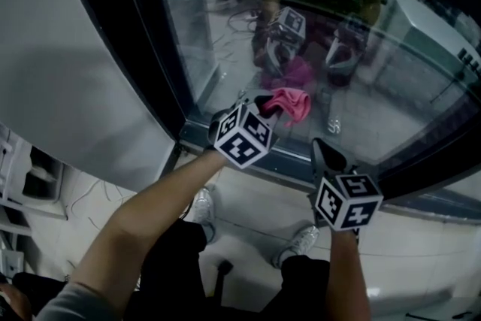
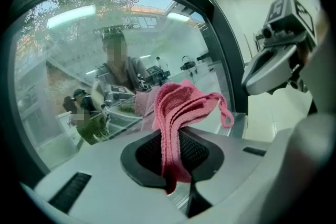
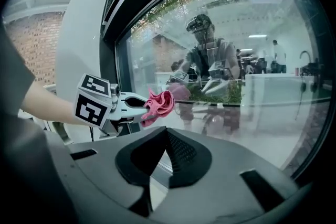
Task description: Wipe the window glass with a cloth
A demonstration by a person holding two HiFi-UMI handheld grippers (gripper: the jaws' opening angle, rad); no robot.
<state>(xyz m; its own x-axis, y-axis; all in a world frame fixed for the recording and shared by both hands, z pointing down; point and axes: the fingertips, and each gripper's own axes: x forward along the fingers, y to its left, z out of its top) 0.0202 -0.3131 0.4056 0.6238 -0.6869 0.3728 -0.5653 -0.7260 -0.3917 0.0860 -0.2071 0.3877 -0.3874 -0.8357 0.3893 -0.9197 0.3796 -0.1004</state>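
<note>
From the head view, my left gripper (image 1: 274,105) is clamped on the pink cloth (image 1: 293,103) low against the window glass (image 1: 391,86), close above its bottom frame (image 1: 301,158). I can't tell whether the cloth actually touches the pane. My right gripper (image 1: 325,150) hangs just off the glass, below that frame edge. In the left gripper view the fingers pinch only the cloth's (image 2: 178,107) narrow gathered middle, and the loose folds fan out toward the window glass (image 2: 63,86). My worry is that drag across the pane could pull the bunch out of that thin bite, or that pushing harder would put the hard jaw tips on the glass. In the right gripper view my right gripper (image 3: 165,157) has its fingers together on nothing, facing the window glass (image 3: 252,60). The left gripper (image 3: 139,107) and its cloth (image 3: 160,105) sit close beside it along the pane, so a wide wiping stroke might knock the two grippers together.
</note>
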